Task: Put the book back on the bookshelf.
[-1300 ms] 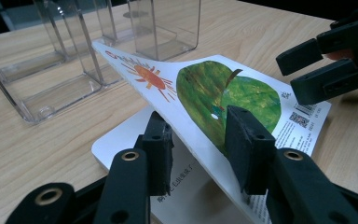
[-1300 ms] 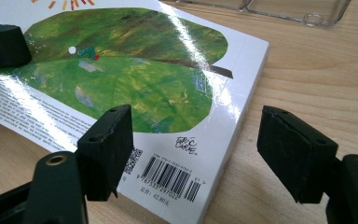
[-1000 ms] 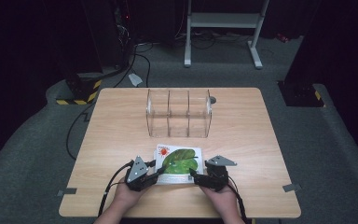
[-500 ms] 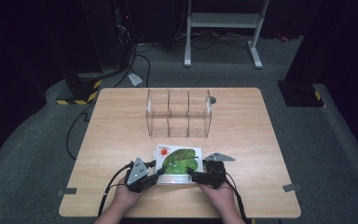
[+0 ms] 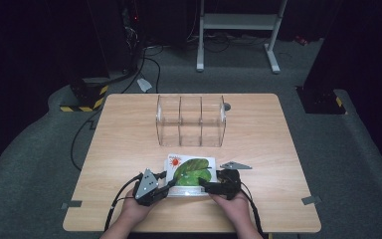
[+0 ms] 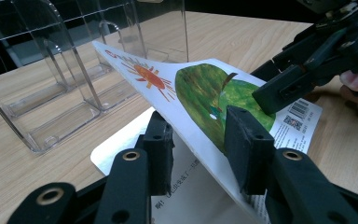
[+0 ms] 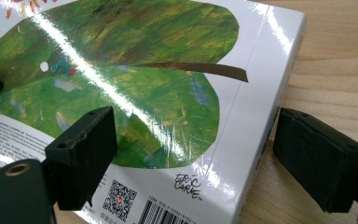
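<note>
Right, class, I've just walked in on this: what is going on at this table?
A person works a picture book lying flat near the table's front edge, before a clear divided rack. The left gripper is shut on the lifted cover. The right gripper has just been opening; its jaws straddle the book's spine edge without pressing.

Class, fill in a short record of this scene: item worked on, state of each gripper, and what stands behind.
Item: book, leaf picture on its cover
Left gripper: shut on the cover, lifting it off the page
Right gripper: jaws have just been opening; open astride the book's edge
Behind: clear rack
Surface: table
</note>
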Tool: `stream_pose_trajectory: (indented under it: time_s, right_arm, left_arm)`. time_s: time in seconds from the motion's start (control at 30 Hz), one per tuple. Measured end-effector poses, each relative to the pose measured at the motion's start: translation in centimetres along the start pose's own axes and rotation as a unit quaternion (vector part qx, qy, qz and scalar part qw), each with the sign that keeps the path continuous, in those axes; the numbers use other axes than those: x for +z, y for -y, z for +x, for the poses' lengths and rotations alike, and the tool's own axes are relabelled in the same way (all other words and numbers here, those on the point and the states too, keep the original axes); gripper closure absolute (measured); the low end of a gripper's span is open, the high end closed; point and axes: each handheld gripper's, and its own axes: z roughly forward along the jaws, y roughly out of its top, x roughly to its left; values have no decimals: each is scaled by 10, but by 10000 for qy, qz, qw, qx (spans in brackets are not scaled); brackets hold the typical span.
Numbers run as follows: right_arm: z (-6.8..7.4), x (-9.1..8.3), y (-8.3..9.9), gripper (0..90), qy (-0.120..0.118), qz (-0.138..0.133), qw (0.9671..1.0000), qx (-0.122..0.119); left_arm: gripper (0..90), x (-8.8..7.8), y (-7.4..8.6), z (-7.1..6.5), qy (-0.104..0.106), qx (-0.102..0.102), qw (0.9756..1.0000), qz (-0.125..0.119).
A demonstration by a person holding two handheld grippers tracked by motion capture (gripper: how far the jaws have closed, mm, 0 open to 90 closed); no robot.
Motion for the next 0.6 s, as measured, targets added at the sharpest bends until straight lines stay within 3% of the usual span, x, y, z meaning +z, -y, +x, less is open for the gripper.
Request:
stream_pose_trajectory:
  time_s: [0.37,0.6]
  right_arm:
    - [-4,3,-1,119,-213,35,9996,170]
    - [-2,3,-2,127,-223,103,9997,77]
  left_arm:
    - [627,-1,-1,-1,3,90,10000,-32]
    - [626,0,0,0,17,46,10000,-19]
